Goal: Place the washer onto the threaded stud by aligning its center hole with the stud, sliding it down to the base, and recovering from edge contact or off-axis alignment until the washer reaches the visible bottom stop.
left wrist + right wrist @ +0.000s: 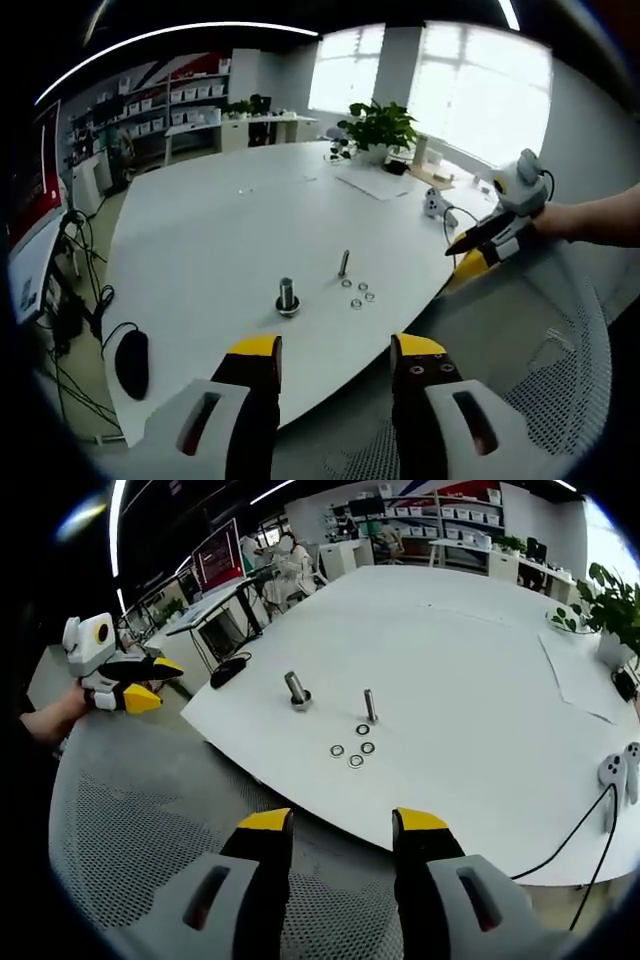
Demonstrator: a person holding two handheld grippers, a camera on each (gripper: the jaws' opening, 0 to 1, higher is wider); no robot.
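Here, four small washers (354, 748) lying flat on the white desk (470, 680), just beside a thin upright stud (369, 704). Left tool (334, 358) and right tool (342, 825) both released, grasping nothing, off the desk's edge.

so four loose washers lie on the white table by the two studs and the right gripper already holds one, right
Not quite: the right gripper holds nothing; the right gripper view shows its jaws open and empty. Four loose washers do lie on the white table by the two studs.
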